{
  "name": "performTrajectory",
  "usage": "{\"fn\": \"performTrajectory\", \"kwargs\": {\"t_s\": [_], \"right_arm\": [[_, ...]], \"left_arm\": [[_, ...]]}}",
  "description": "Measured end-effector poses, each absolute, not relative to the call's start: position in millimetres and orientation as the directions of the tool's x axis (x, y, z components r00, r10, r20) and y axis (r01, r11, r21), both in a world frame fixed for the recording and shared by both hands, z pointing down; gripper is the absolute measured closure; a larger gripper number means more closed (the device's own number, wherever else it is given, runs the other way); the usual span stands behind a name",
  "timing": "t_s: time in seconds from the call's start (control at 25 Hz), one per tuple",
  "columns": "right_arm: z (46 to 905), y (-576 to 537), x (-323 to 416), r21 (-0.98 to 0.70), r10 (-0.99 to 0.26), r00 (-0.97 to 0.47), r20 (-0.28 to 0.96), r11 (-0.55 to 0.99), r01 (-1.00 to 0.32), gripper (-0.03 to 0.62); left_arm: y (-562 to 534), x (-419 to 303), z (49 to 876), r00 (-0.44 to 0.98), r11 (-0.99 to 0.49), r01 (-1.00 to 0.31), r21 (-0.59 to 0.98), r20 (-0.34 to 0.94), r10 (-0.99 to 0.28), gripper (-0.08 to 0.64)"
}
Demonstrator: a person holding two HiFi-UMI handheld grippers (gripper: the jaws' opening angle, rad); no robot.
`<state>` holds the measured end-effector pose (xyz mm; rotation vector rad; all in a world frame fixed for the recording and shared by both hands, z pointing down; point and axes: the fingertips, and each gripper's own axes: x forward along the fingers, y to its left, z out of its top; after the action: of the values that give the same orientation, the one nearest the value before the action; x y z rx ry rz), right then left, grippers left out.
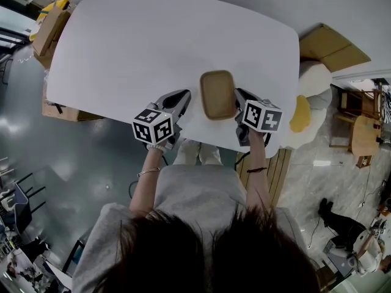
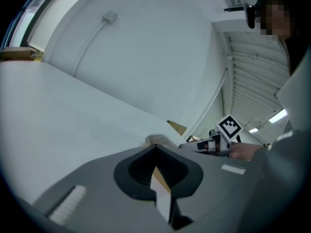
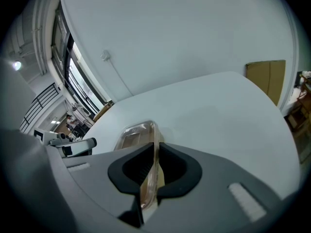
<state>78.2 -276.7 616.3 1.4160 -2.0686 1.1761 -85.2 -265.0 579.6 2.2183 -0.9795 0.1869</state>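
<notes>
Step, as judged: grip phase on the tray, nothing lifted yet.
- Brown shallow tray (image 1: 218, 94) lies flat on the white table (image 1: 140, 41), toward the table's 5 o'clock, close to the near edge.
- Right gripper (image 1: 239, 97) is at the tray's 3 o'clock. In the right gripper view its fingers (image 3: 179, 168) are clenched on the tray's clear plastic rim, which runs edge-on through the gap.
- Left gripper (image 1: 184, 97) is at the tray's 9 o'clock. In the head view a strip of bare table seems to lie between its tip and the brown part of the tray.
- In the left gripper view the fingers (image 2: 133, 171) are drawn nearly together, pinching a thin strip (image 2: 161, 191), tan above and white below. It may be the tray's clear rim or a flap; this cannot be told.

Next move, judged: any lift calls for both grippers rising together and level. The right-hand hold is on thin rim only, so a tilt or twist could flex it or let it slip. The left-hand hold should be checked first.
</notes>
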Motion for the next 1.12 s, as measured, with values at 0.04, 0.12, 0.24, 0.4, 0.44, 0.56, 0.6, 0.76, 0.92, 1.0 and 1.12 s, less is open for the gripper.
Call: {"fn": "performTrajectory", "kwargs": {"t_s": [0.04,0.12,0.24,0.4,0.44,0.56,0.6,0.76,0.92,1.0,1.12], "right_arm": [[615.8,-276.5,78.4,-0.426,-0.584,-0.425,0.692,0.145,-0.893,0.545],[615.5,-276.4,79.3,-0.423,-0.585,-0.421,0.693,0.143,-0.895,0.545],[614.1,-276.9,80.0,-0.42,-0.587,-0.419,0.692,0.144,-0.896,0.545],[609.6,-277.6,79.5,-0.426,-0.593,-0.424,0.685,0.146,-0.893,0.545],[609.2,-277.4,79.8,-0.425,-0.594,-0.424,0.684,0.147,-0.893,0.545],[608.8,-276.6,80.5,-0.42,-0.597,-0.42,0.684,0.149,-0.895,0.545],[608.5,-276.6,80.7,-0.418,-0.598,-0.419,0.684,0.149,-0.896,0.545],[607.3,-278.0,80.7,-0.41,-0.605,-0.413,0.68,0.153,-0.899,0.546],[605.3,-278.5,80.3,-0.408,-0.605,-0.416,0.679,0.161,-0.899,0.546],[603.5,-278.4,80.6,-0.408,-0.607,-0.419,0.676,0.166,-0.898,0.548],[598.4,-279.5,79.8,-0.412,-0.613,-0.425,0.666,0.173,-0.895,0.548]], "left_arm": [[-265.0,-84.9,579.5,0.705,-0.474,-0.696,0.54,0.385,-0.596,0.569],[-265.1,-84.6,579.3,0.706,-0.476,-0.695,0.54,0.383,-0.596,0.569],[-266.0,-84.8,578.2,0.706,-0.477,-0.694,0.539,0.382,-0.596,0.569],[-267.2,-84.2,575.1,0.707,-0.48,-0.693,0.539,0.377,-0.598,0.569],[-267.1,-83.8,574.4,0.708,-0.481,-0.692,0.539,0.375,-0.598,0.569],[-266.9,-83.6,573.4,0.709,-0.482,-0.69,0.539,0.371,-0.599,0.569],[-267.2,-83.6,573.0,0.709,-0.483,-0.69,0.539,0.37,-0.6,0.569],[-268.7,-84.9,572.5,0.709,-0.483,-0.69,0.539,0.367,-0.602,0.569],[-270.0,-84.5,570.7,0.71,-0.485,-0.688,0.539,0.362,-0.604,0.569],[-270.4,-83.6,569.4,0.711,-0.488,-0.687,0.539,0.359,-0.605,0.569],[-272.4,-84.2,566.5,0.71,-0.491,-0.687,0.536,0.352,-0.61,0.569]]}}
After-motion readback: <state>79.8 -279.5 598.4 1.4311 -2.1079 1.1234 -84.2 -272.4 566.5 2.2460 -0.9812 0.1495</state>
